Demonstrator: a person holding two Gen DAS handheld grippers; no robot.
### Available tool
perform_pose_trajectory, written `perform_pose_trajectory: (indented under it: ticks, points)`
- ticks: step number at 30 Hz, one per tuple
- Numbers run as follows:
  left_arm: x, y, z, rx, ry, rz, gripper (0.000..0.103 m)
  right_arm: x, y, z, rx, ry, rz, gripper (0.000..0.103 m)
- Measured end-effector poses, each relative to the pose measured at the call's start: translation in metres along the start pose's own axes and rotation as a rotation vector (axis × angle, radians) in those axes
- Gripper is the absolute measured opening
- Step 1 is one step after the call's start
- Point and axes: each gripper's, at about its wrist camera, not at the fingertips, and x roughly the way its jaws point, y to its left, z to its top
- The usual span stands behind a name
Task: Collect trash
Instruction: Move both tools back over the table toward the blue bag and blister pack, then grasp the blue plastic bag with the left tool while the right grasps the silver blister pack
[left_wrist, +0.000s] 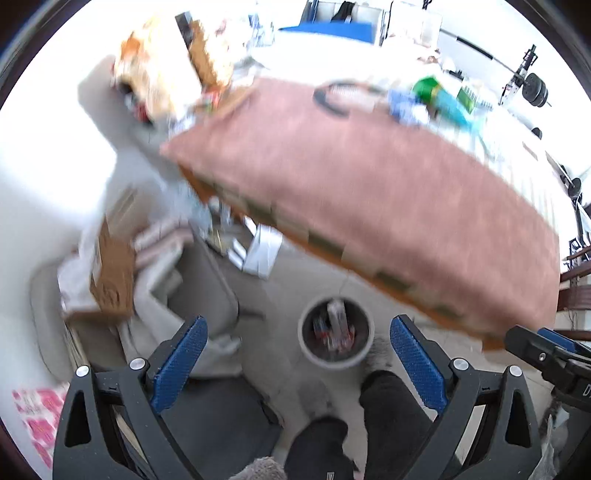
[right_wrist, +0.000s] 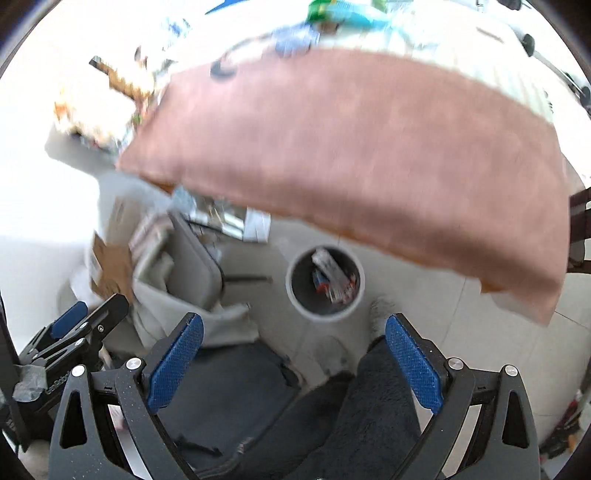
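Observation:
A round grey trash bin (left_wrist: 335, 334) stands on the tiled floor below me, with wrappers and other trash inside; it also shows in the right wrist view (right_wrist: 325, 283). My left gripper (left_wrist: 295, 354) is open and empty, held above the bin. My right gripper (right_wrist: 293, 354) is open and empty, also above the floor near the bin. Each gripper shows at the edge of the other's view. More litter, green and blue packets (left_wrist: 443, 98), lies at the far side of the table. Both views are blurred.
A table under a pink cloth (left_wrist: 369, 192) overhangs the bin. A grey chair (left_wrist: 199, 288) with cardboard (left_wrist: 110, 280) and clutter stands to the left. The person's dark-trousered legs (right_wrist: 369, 406) are beneath the grippers.

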Motion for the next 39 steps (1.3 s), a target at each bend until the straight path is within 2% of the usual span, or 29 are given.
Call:
perform_pose_trajectory:
  ticks: [5,8,13,17,22,26,29,31,33,35,36,37,39]
  points:
    - [-0.003,-0.037,0.076,0.033,-0.056,0.020,0.103,-0.031,-0.030,0.074,0.051,-0.071,-0.022,0.100]
    - [0.013,-0.064,0.126,0.035,-0.059,0.030,0.103,-0.033,-0.064,0.135,0.082,-0.089,-0.055,0.100]
    - [0.061,-0.109,0.211,-0.001,0.027,0.021,0.103,-0.014,-0.121,0.241,0.120,-0.080,-0.116,0.100]
    - [0.116,-0.141,0.267,-0.019,0.114,0.021,0.103,0.026,-0.160,0.328,0.109,-0.050,-0.201,0.100]
    - [0.190,-0.161,0.319,-0.081,0.240,-0.027,0.102,0.076,-0.188,0.398,0.103,0.010,-0.230,0.100]
    - [0.246,-0.180,0.342,-0.076,0.326,-0.057,0.102,0.117,-0.197,0.430,0.077,0.078,-0.259,0.100]
    - [0.278,-0.194,0.348,-0.040,0.378,-0.055,0.102,0.142,-0.199,0.440,0.051,0.120,-0.275,0.099]
    - [0.289,-0.200,0.349,-0.012,0.385,-0.046,0.091,0.149,-0.195,0.440,0.023,0.117,-0.298,0.095]
    - [0.287,-0.203,0.347,-0.008,0.366,-0.062,0.075,0.151,-0.189,0.436,-0.015,0.103,-0.341,0.092]
    - [0.280,-0.206,0.341,0.005,0.351,-0.062,0.066,0.147,-0.189,0.431,-0.019,0.072,-0.341,0.084]
    - [0.275,-0.209,0.334,0.017,0.347,-0.059,0.064,0.144,-0.191,0.428,-0.018,0.060,-0.341,0.080]
    - [0.270,-0.213,0.326,0.029,0.348,-0.058,0.063,0.140,-0.194,0.425,-0.016,0.056,-0.342,0.070]
    - [0.261,-0.219,0.303,0.051,0.356,-0.055,0.061,0.136,-0.202,0.418,-0.002,0.081,-0.334,0.068]
